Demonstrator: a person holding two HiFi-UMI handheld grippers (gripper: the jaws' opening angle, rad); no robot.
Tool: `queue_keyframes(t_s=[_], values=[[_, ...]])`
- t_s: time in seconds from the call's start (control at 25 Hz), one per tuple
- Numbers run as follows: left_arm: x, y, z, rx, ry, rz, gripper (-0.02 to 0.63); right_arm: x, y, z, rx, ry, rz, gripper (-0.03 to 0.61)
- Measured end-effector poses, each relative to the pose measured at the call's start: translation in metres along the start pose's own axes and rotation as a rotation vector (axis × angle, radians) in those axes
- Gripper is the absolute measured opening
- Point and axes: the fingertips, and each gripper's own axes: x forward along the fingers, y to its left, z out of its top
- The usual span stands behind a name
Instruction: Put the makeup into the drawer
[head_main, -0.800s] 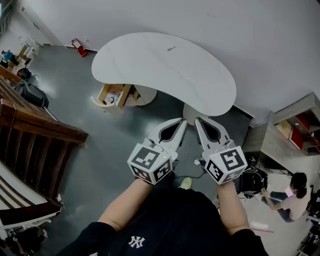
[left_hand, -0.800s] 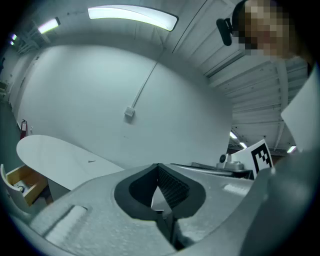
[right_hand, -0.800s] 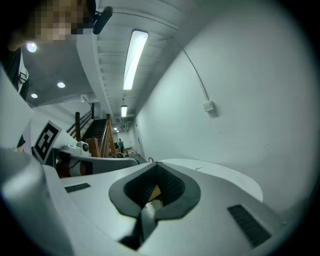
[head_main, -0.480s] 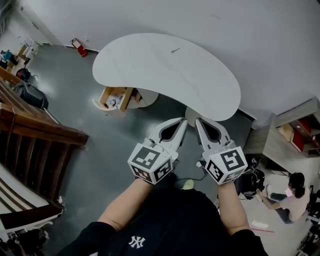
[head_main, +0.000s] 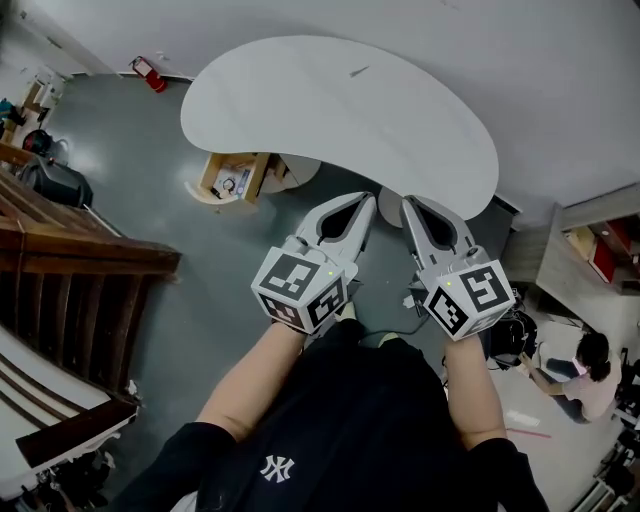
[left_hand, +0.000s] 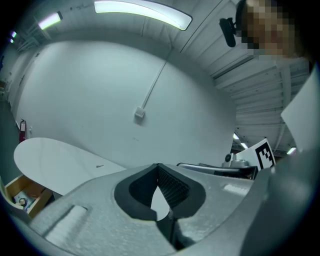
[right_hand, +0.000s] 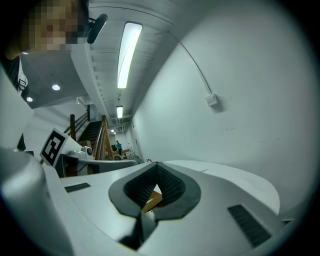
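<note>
A white kidney-shaped table (head_main: 340, 120) stands ahead with a small thin dark item (head_main: 358, 71) lying on its far side. Under its left end a wooden drawer (head_main: 232, 178) stands pulled open with small things inside that I cannot make out. My left gripper (head_main: 367, 199) and right gripper (head_main: 408, 201) are held side by side in the air just short of the table's near edge, both shut with nothing between the jaws. In the left gripper view the shut jaws (left_hand: 159, 166) point over the table (left_hand: 55, 157), with the drawer (left_hand: 22, 192) at lower left. The right gripper view shows shut jaws (right_hand: 156, 164) too.
A wooden stair railing (head_main: 70, 250) runs along the left. A white wall (head_main: 520, 60) stands behind the table. A person (head_main: 590, 365) sits on the floor at right beside shelving (head_main: 590, 250). Bags (head_main: 55, 185) lie at far left on the grey floor.
Both grippers have lifted slightly and moved closer to the table's near edge. The table and drawer sit a little higher in the head view. Both grippers stay shut.
</note>
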Motion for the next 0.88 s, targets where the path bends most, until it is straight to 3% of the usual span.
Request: queue_keyframes(t_s=[0.36, 0.88], values=[[0.000, 0.033, 0.003, -0.004, 0.002, 0.007, 0.011, 0.027, 0.002, 0.003, -0.007, -0.006, -0.015, 0.015], [0.050, 0.088, 0.010, 0.008, 0.018, 0.074, 0.011, 0.097, -0.040, 0.011, 0.012, 0.001, 0.048, 0.015]])
